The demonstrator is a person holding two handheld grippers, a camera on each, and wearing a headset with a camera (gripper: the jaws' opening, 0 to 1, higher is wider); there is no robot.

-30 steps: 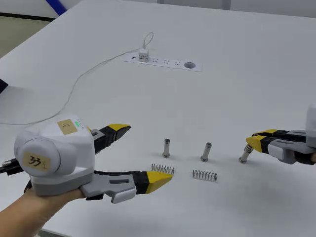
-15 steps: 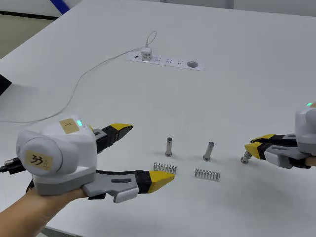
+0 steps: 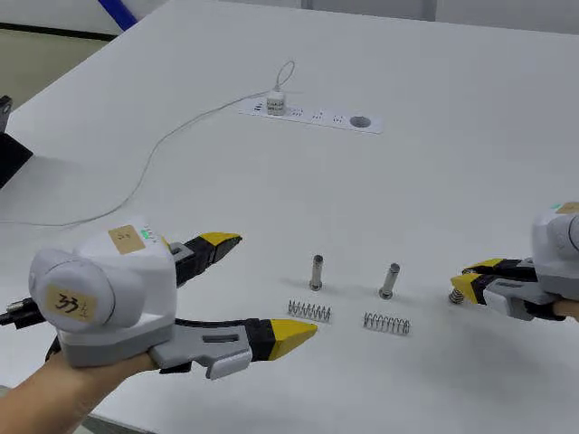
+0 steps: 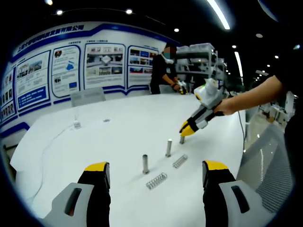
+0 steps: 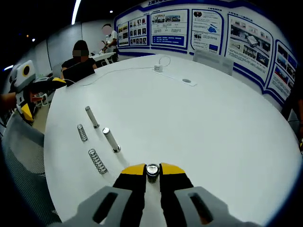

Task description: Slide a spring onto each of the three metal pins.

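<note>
Two bare metal pins (image 3: 317,271) (image 3: 390,280) stand upright on the white table (image 3: 434,181). A loose spring lies in front of each of them (image 3: 309,311) (image 3: 386,323). A third pin (image 3: 457,294) with a spring coiled on it stands to the right. My right gripper (image 3: 470,276) is shut around its top, and the pin's head (image 5: 152,170) shows between the yellow tips. My left gripper (image 3: 261,286) hovers wide open to the left of the springs, holding nothing. From it I see the pins (image 4: 146,164) (image 4: 168,147) and the springs (image 4: 156,180) (image 4: 180,161).
A white power strip (image 3: 312,116) with a plugged-in adapter (image 3: 276,102) lies farther back, and its cable (image 3: 163,145) trails to the left. The table's edge runs along the left and near side. People (image 5: 78,64) are beyond the table.
My right gripper has sunk lower over the third pin, so less of the pin and its spring shows under the tips. The left gripper has barely moved. The head camera has shifted slightly.
</note>
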